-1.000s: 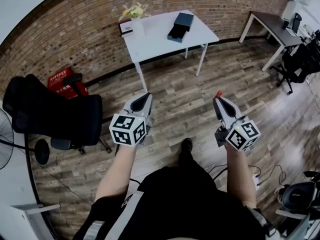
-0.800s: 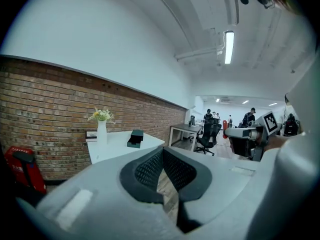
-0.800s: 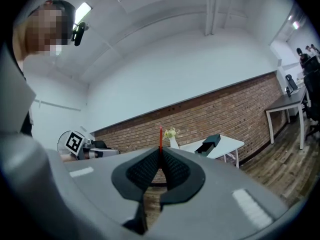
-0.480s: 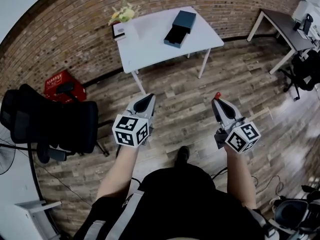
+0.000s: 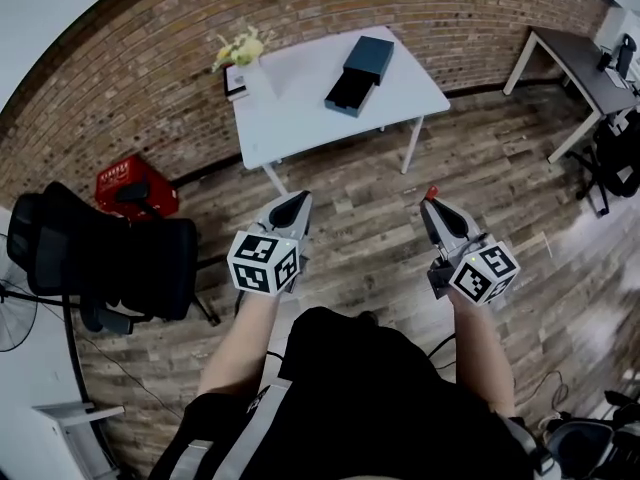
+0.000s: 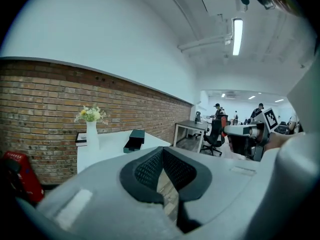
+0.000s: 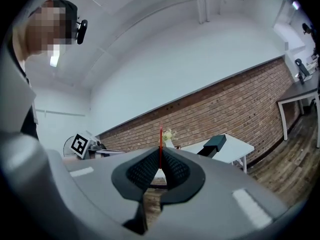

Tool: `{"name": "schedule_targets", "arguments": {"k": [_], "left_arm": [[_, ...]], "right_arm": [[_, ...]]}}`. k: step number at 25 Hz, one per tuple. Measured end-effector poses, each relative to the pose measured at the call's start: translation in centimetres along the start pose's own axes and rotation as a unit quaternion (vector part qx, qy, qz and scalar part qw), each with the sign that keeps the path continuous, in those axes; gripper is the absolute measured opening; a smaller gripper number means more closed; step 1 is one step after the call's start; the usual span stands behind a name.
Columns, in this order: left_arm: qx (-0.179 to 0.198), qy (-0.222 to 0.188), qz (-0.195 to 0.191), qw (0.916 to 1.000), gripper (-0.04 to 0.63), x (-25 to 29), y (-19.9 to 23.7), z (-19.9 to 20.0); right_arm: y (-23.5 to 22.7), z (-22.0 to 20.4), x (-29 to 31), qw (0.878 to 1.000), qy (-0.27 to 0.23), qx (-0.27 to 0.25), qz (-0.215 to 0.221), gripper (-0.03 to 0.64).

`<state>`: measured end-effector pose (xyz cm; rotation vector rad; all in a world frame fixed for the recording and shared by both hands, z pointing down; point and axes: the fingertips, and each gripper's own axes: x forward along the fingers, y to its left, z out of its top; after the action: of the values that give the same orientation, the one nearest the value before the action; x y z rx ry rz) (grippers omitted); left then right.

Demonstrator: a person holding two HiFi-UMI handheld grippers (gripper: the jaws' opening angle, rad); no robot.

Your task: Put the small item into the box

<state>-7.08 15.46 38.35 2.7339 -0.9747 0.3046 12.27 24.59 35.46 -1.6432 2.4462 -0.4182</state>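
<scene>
Head view: person stands on a wood-plank floor, well short of the white rectangular bench by the brick wall. A dark teal slide-out box sits on the bench's right part, and its tray looks pulled open toward the bench middle. A white vase of yellow flowers is at the far left corner. Left tongs and right tongs are held out in front, both aimed at the bench. A small thin red item pokes out of the right tips. Left gripper view: pads together, nothing between them, bench and box ahead-left. Right gripper view: pads pinched on the red item, which stands upright out of the tips, with the box ahead-right. Step in hand, as I read it: carry to the bench. The item is thin and only tip-held, so it probably twists or slips easily; hold the pinch firm and don't swing. Get the tips over the open tray, lower in, then release. Left tongs are free to steady the box if it slides. Mind the black office chair on the left.
</scene>
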Motion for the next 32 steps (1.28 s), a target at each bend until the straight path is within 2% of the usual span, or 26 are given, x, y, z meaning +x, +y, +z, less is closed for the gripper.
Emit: {"name": "schedule_targets", "arguments": {"k": [5, 10, 17, 22, 27, 32], "left_arm": [[-0.010, -0.011, 0.003, 0.9999, 0.006, 2.3, 1.4, 0.4], [-0.009, -0.011, -0.011, 0.9998, 0.006, 6.4, 3.8, 0.4], [-0.015, -0.020, -0.028, 0.9993, 0.006, 14.5, 11.1, 3.0], [-0.008, -0.021, -0.036, 0.9991, 0.006, 19.8, 17.0, 6.2], [-0.014, -0.017, -0.042, 0.9989, 0.006, 22.9, 22.2, 8.1], [-0.013, -0.018, -0.051, 0.9984, 0.006, 25.8, 24.8, 9.6]], "right_arm": [[-1.3, 0.3, 2.0, 1.000, 0.017, -0.008, 0.004, 0.012], [-4.0, 0.6, 5.2, 0.999, 0.026, -0.012, -0.014, 0.012], [-9.6, 2.1, 14.2, 0.998, 0.038, -0.024, -0.038, 0.012], [-12.6, 2.9, 21.9, 0.998, 0.047, -0.024, -0.038, 0.012], [-14.1, 3.3, 28.5, 0.998, 0.052, -0.013, -0.042, 0.012], [-14.8, 3.8, 32.7, 0.997, 0.061, -0.015, -0.035, 0.012]]}}
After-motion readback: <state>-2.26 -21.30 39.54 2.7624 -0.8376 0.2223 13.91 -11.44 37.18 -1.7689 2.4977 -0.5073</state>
